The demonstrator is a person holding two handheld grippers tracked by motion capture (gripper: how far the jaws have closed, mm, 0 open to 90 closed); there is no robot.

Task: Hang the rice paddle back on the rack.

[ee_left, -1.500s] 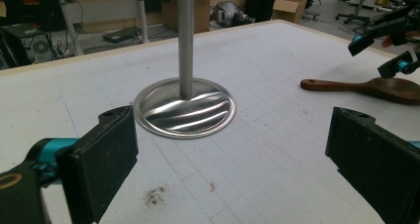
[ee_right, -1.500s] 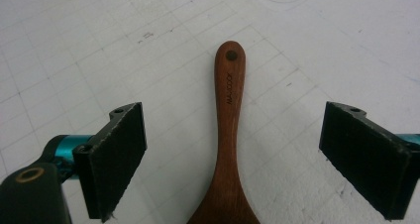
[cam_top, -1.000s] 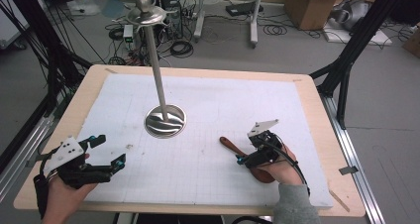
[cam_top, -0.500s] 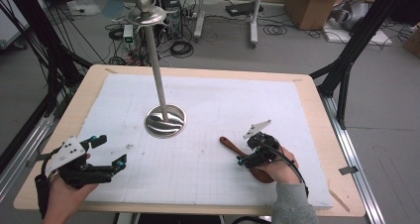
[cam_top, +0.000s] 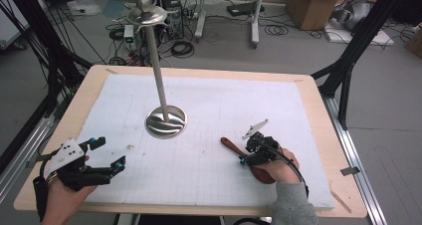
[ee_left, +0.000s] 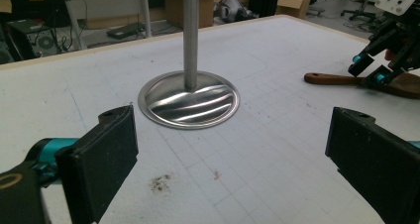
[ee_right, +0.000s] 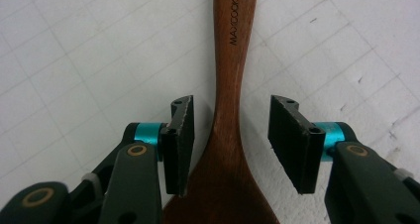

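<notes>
Right gripper (ee_right: 230, 144) sits directly over the wooden spoon (ee_right: 230, 85), its jaws, which have just been closing, straddling the neck where handle widens into bowl, with a gap at each pad, so we read no grip yet. We note the spoon's long axis runs straight ahead between the jaws, flat on the white mat (cam_top: 209, 160). Our left gripper (cam_top: 102, 158), jaws wide, rests well apart.

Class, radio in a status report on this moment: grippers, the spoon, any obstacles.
Right gripper astride wooden spoon, fingers just closing, not yet gripping. Left gripper open, idle. Spoon flat on mat. Metal stand well clear.
</notes>
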